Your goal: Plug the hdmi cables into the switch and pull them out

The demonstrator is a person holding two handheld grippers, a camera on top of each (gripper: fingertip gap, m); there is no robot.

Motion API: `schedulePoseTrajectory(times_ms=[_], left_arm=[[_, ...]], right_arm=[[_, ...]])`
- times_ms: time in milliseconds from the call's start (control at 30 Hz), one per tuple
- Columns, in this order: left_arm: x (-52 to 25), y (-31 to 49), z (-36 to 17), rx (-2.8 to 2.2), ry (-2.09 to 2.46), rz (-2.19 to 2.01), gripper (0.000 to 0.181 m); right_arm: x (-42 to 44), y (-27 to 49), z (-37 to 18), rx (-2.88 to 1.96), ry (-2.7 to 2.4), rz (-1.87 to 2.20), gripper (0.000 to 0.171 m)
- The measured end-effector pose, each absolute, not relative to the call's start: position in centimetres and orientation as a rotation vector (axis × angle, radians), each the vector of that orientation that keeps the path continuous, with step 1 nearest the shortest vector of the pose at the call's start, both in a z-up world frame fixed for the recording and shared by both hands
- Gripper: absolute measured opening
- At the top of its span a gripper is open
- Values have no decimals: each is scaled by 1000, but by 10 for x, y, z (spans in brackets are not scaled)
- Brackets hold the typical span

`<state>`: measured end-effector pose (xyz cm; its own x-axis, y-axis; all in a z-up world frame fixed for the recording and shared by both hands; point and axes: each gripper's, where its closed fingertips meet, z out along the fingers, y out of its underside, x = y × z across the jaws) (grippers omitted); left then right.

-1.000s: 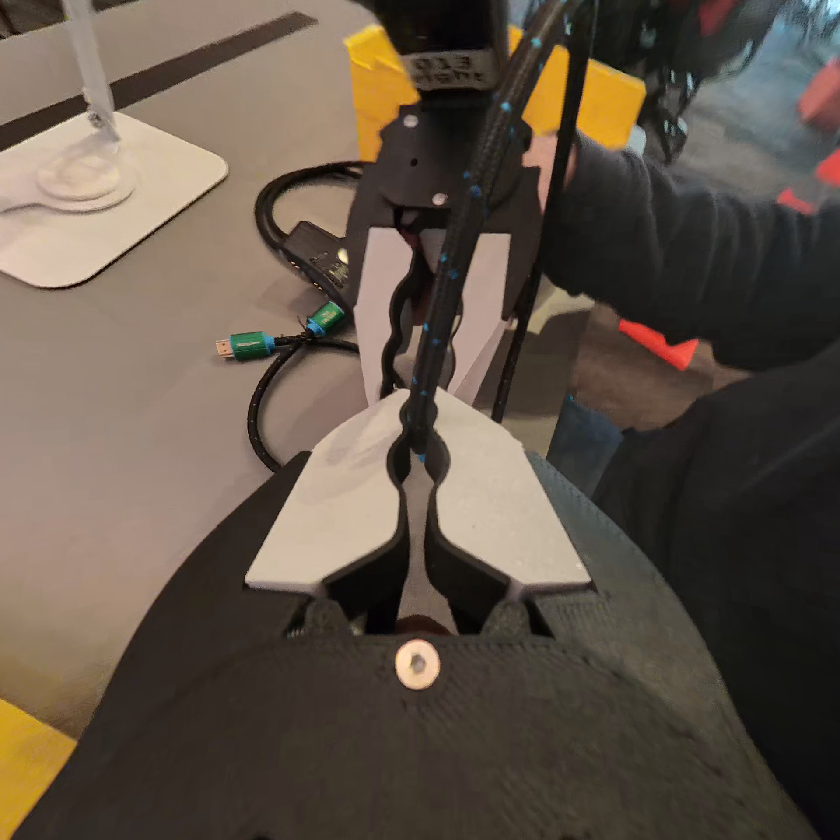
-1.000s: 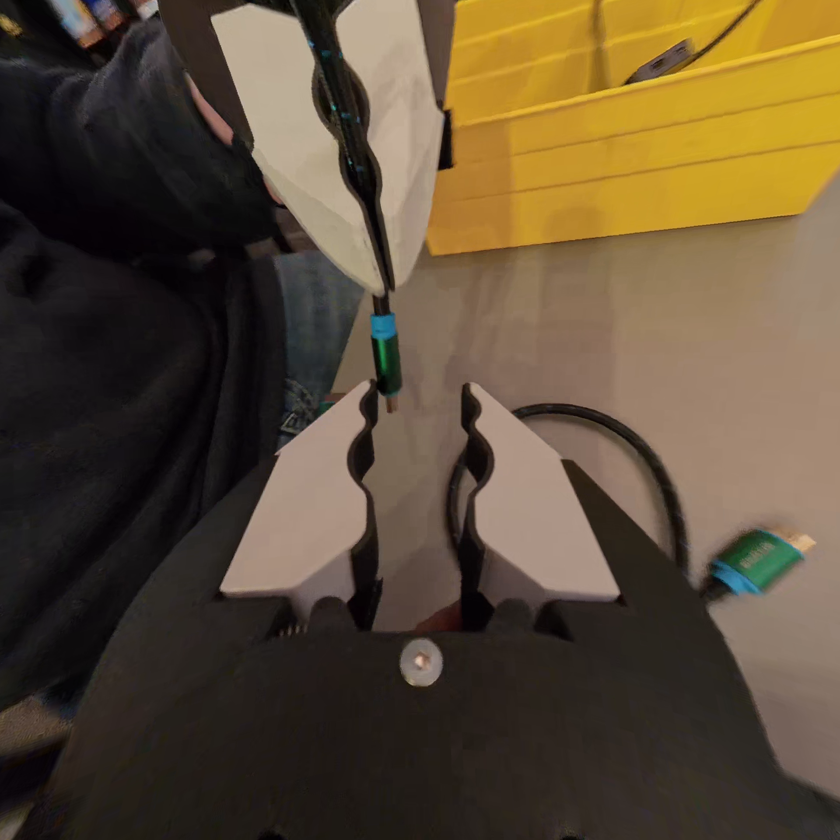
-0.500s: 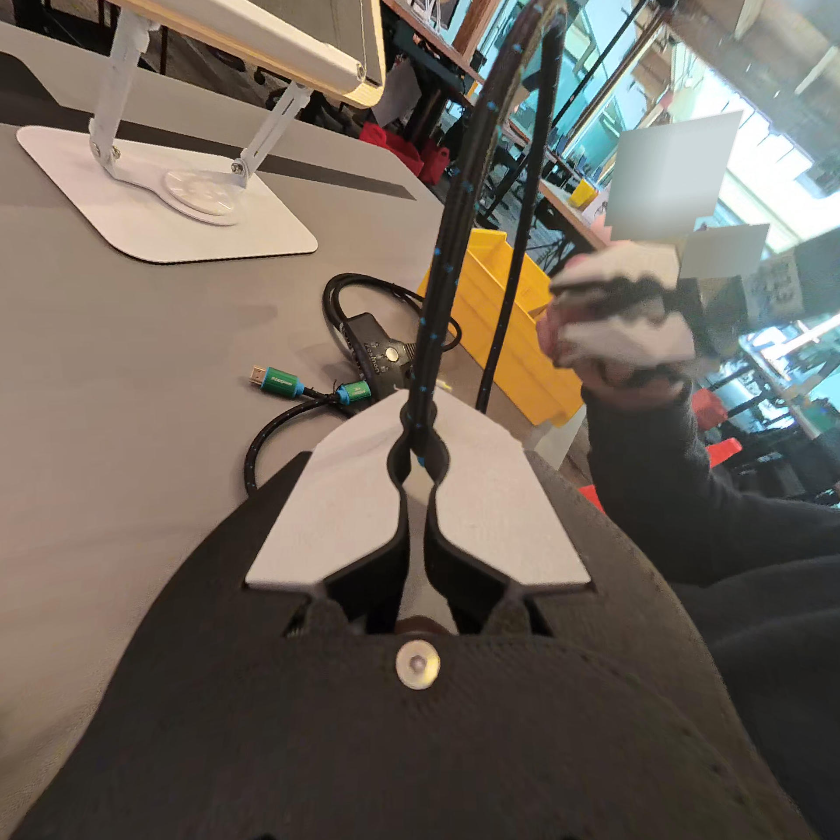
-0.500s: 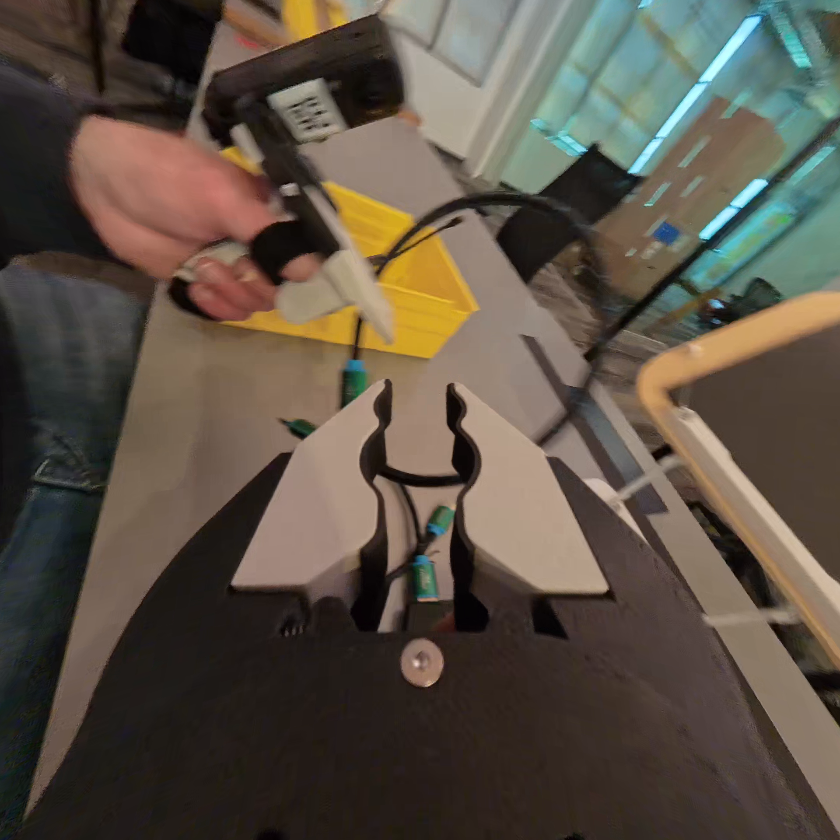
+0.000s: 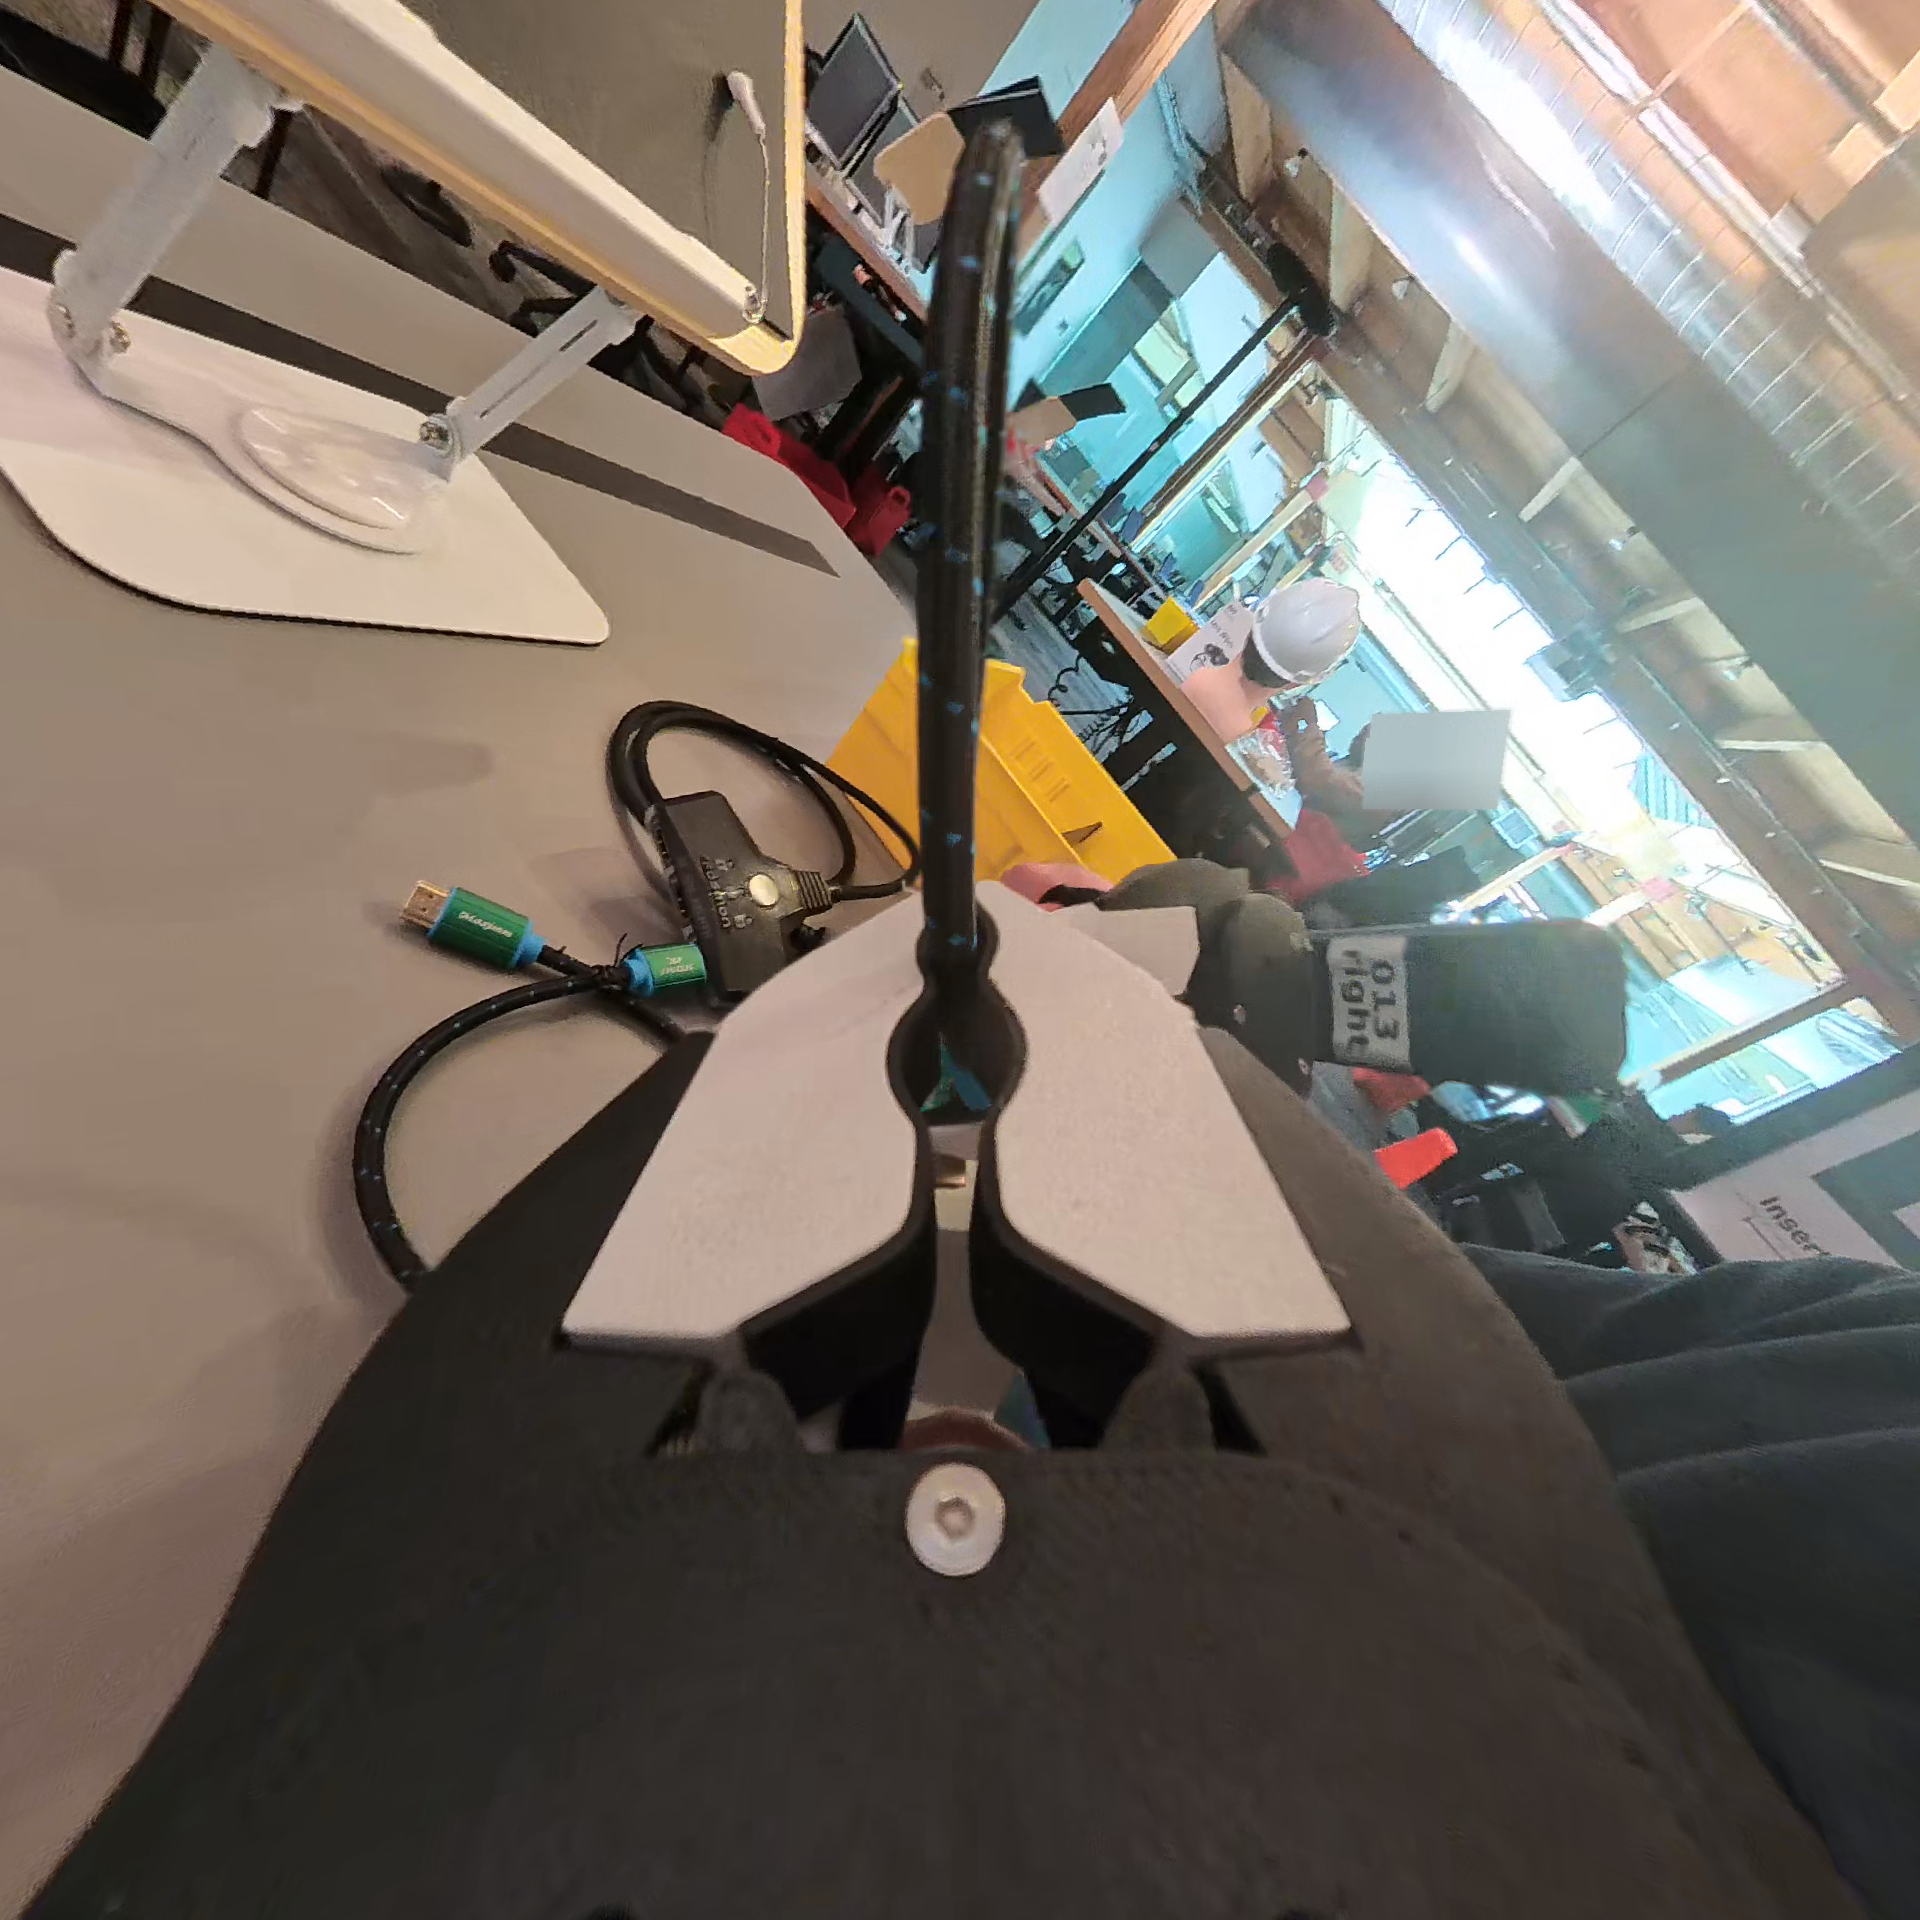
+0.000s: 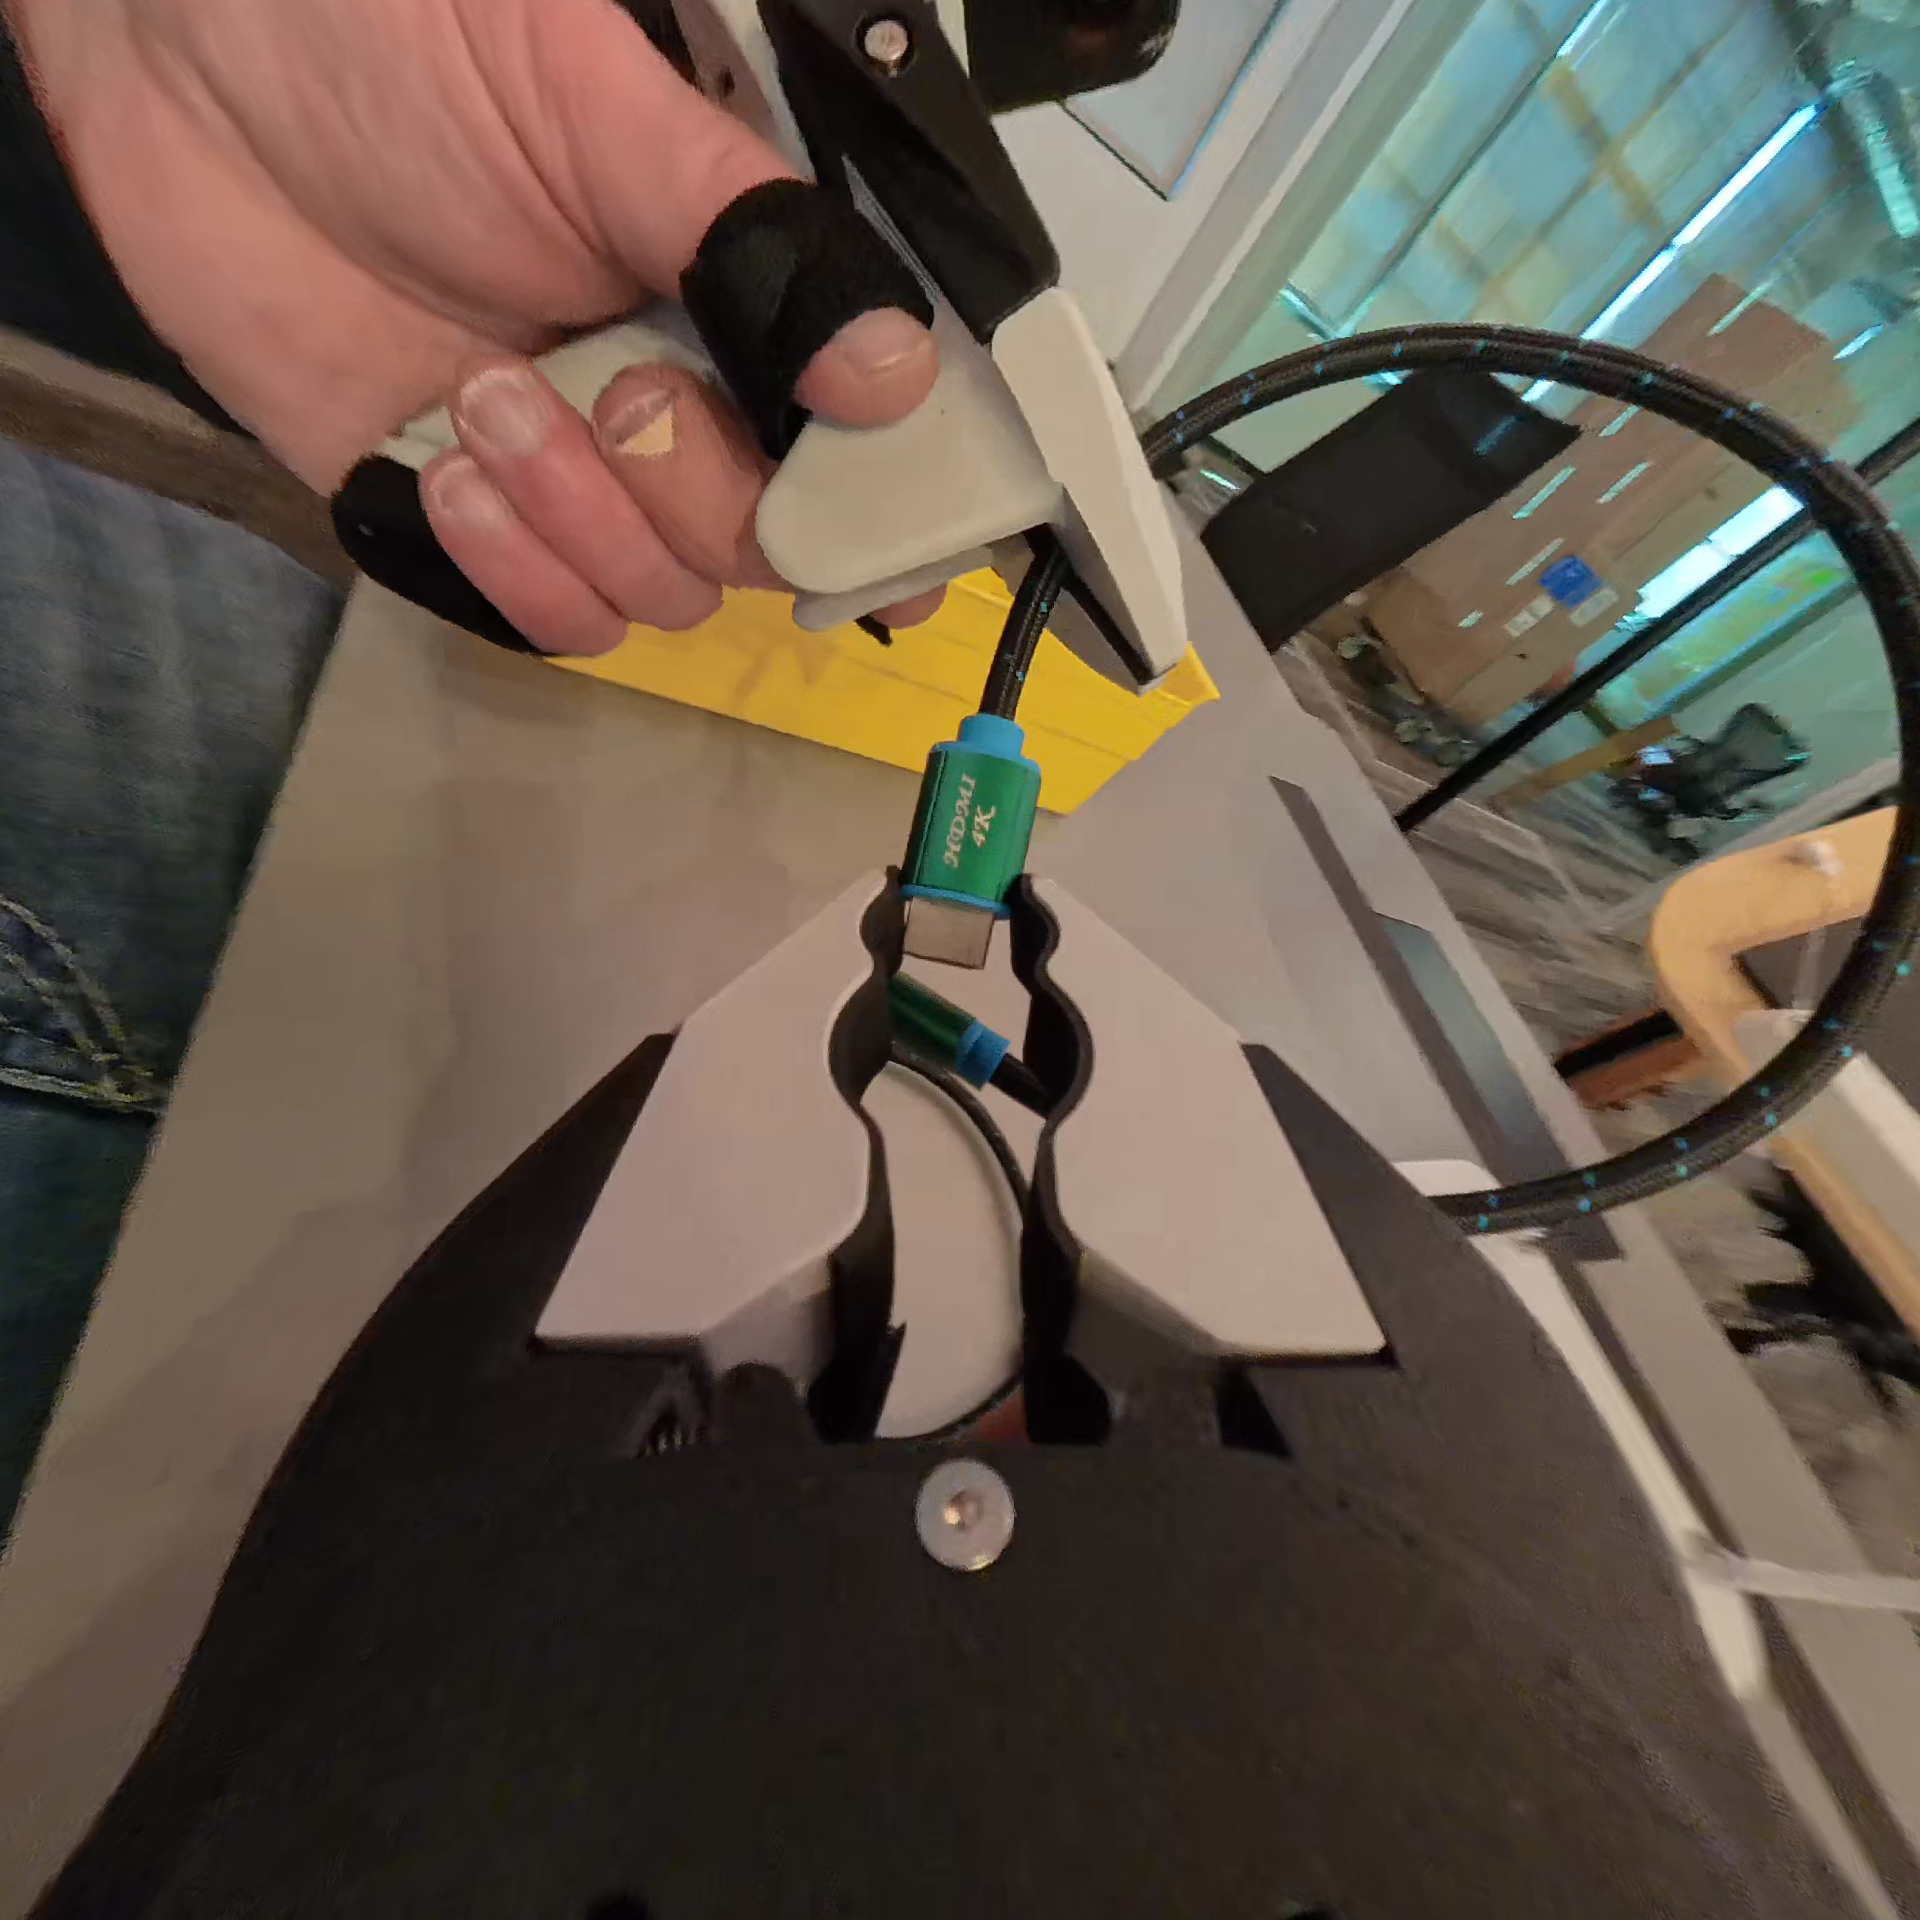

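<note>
My left gripper (image 5: 951, 935) is shut on a black braided HDMI cable (image 5: 951, 582) that loops up and over. In the right wrist view a hand holds that left gripper (image 6: 1029, 613) above the table, and the cable's green plug (image 6: 966, 810) hangs from it. My right gripper (image 6: 956, 894) is open, and the plug's metal end sits between its fingertips. The black switch (image 5: 727, 894) lies on the grey table (image 5: 260, 831) with a green plug (image 5: 665, 966) next to its near end. Another green plug (image 5: 468, 920) lies loose to its left.
A yellow bin (image 5: 997, 769) stands behind the switch near the table's edge. A white stand with a flat base (image 5: 260, 520) and a tilted board sits at the far left. The held cable arcs wide to the right (image 6: 1849, 831). The person's dark sleeve and jeans are close by. About 5 centimetres separates my left fingertips from my right. The flat base (image 5: 260, 520) is about 35 centimetres from both grippers' fingertips.
My right gripper has swung back toward the left gripper, and the hanging plug's end now sits between its open fingertips. The left gripper has kept its hold on the cable and tilted up.
</note>
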<state>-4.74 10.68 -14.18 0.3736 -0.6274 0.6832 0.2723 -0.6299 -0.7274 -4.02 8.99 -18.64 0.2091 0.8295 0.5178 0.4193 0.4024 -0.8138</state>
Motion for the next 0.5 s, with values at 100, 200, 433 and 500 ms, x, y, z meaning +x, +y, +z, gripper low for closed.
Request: schedulePoseTrajectory(times_ms=[100, 200, 433, 500], left_arm=[[-43, 101, -135, -1741, 361, -1436, 0], [-36, 89, -127, -1665, 513, -1423, 12], [-9, 53, -137, -1639, 987, -1237, 36], [-5, 46, -145, -1649, 1117, -1133, 33]], right_arm=[[-39, 82, -183, -1220, -1423, 580, 17], [-34, 71, -176, -1207, -1463, 734, 17], [-17, 49, -176, -1190, -1681, 913, 18], [-12, 44, -173, -1179, -1721, 954, 17]])
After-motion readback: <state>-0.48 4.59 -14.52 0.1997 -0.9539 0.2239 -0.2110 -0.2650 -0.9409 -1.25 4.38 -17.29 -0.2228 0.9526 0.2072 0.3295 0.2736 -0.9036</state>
